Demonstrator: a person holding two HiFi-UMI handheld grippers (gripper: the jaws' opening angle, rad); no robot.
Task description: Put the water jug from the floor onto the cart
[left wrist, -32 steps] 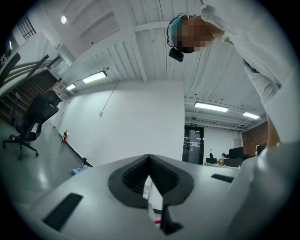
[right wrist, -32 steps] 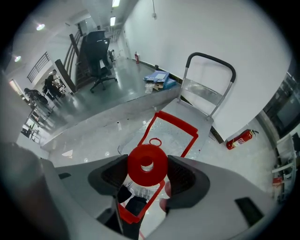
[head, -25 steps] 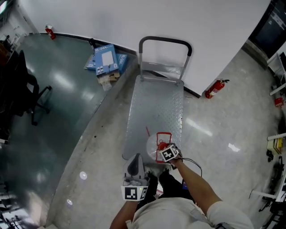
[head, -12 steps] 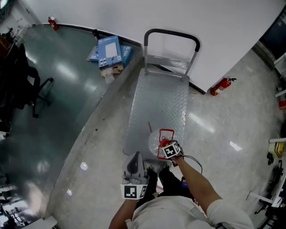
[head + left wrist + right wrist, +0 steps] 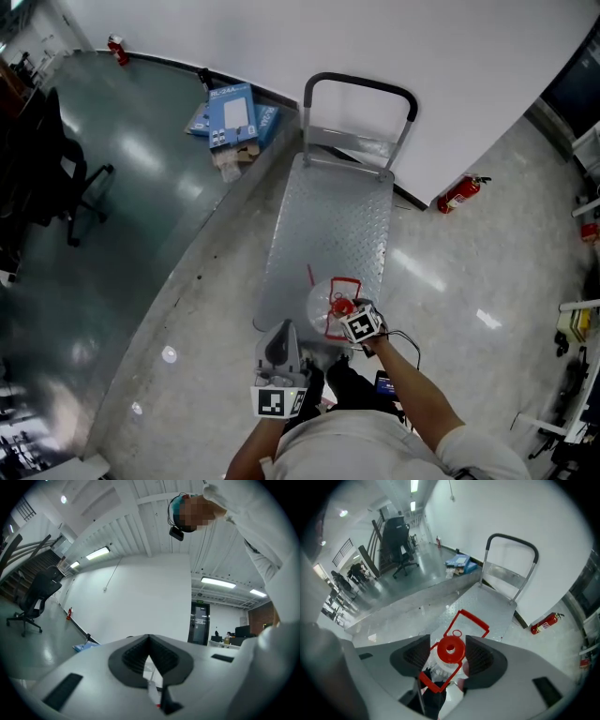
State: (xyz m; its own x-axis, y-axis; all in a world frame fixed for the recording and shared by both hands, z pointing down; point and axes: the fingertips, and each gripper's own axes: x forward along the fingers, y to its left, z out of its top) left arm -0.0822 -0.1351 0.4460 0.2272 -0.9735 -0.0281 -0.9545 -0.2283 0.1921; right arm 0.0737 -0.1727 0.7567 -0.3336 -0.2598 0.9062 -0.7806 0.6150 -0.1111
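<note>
The clear water jug with a red cap and a red carry handle stands at the near end of the grey metal cart. My right gripper reaches down over its top, and in the right gripper view the right gripper has both jaws closed on the neck just under the cap. Beside the person's body my left gripper is raised and away from the jug. Seen in its own view, the left gripper points at the wall and ceiling, shut with nothing in it.
The cart's black push handle is at its far end, near the white wall. A red fire extinguisher lies on the floor to the right. Blue boxes sit by the raised floor edge on the left, and an office chair stands further left.
The head view has shifted slightly. The right gripper stays on the jug's top at the cart's near end, and the left gripper remains raised.
</note>
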